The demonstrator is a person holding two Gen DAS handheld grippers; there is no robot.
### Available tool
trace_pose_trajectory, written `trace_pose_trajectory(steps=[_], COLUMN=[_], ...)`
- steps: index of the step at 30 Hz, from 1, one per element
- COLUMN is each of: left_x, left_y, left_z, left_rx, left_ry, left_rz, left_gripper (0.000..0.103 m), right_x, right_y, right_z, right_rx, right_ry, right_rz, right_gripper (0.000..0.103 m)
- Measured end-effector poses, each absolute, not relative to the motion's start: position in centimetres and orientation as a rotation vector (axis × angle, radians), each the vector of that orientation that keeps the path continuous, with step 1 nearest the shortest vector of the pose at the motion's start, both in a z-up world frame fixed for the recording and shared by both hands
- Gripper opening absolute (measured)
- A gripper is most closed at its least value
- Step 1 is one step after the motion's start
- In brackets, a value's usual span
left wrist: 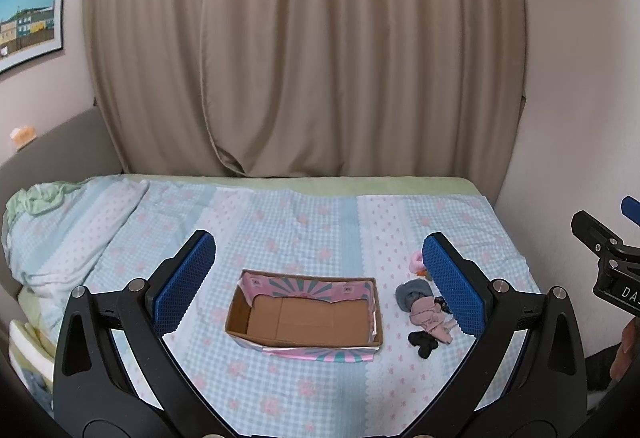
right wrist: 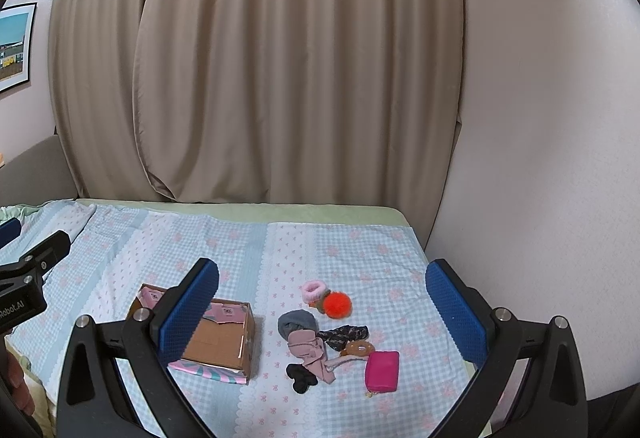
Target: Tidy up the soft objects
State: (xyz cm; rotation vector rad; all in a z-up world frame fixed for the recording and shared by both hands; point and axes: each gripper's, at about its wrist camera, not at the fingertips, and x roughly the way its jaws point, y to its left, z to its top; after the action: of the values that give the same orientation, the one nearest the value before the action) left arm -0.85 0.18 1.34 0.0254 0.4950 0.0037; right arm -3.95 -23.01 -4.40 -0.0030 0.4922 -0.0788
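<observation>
While both grippers hang above the bed, neither touches anything. Left gripper [left wrist: 318,278]: its 2 blue pads [left wrist: 182,280] stand wide apart with nothing between them; the cardboard box [left wrist: 304,348] shows in the gap below. Right gripper [right wrist: 322,312]: likewise spread wide and holding nothing, with the pile of soft items visible between its pads [right wrist: 458,316].

Cardboard box: open-topped, pink and teal striped print on its outer walls, brown interior with no contents visible, resting on the checked bedspread [right wrist: 360,246]. Its left part is hidden behind the right gripper's left finger in the right wrist view.

Soft items, all lying on the bedspread to the right of the box, apart from it:
- grey cloth bundle [right wrist: 298,322], touching a dusty pink knit piece [right wrist: 310,352];
- black cloth item [right wrist: 301,377] at the near-left edge of the pile;
- dark patterned scrunchie [right wrist: 346,334], just beside a brown ring-shaped item [right wrist: 359,349];
- magenta zip pouch [right wrist: 383,371], nearest on the right;
- pink fluffy hair tie [right wrist: 313,290] and orange pompom [right wrist: 337,304], side by side at the far edge.

Surroundings: beige curtains [right wrist: 280,58] behind the bed, a framed picture [left wrist: 30,16] on the left wall, rumpled bedding [left wrist: 60,222] at the bed's left end.
</observation>
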Motion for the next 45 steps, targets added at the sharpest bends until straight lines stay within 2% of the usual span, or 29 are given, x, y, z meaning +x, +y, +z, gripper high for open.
trace_pose_trajectory(steps=[17, 25, 32, 45], left_x=[-0.1, 2.6, 7.4, 19.1], left_y=[0.1, -2.1, -6.7, -18.3], left_z=[0.5, -0.9, -5.1, -19.0], left_rx=[0.016, -0.004, 0.001, 0.024], left_ry=[0.518, 0.601, 0.74, 1.018], left_rz=[-0.023, -0.071, -0.124, -0.16], left_gripper=[0.103, 0.103, 0.102, 0.102], right_x=[-4.1, -3.3, -0.9, 5.2], right_y=[-22.6, -24.0, -28.2, -37.5], right_z=[-4.7, -5.4, -8.8, -22.2], right_rx=[-0.012, -0.007, 0.032, 0.115], right_ry=[0.497, 0.538, 0.649, 0.88], right_rz=[-0.088, -0.1, -0.152, -0.214], right_gripper=[0.103, 0.103, 0.103, 0.103])
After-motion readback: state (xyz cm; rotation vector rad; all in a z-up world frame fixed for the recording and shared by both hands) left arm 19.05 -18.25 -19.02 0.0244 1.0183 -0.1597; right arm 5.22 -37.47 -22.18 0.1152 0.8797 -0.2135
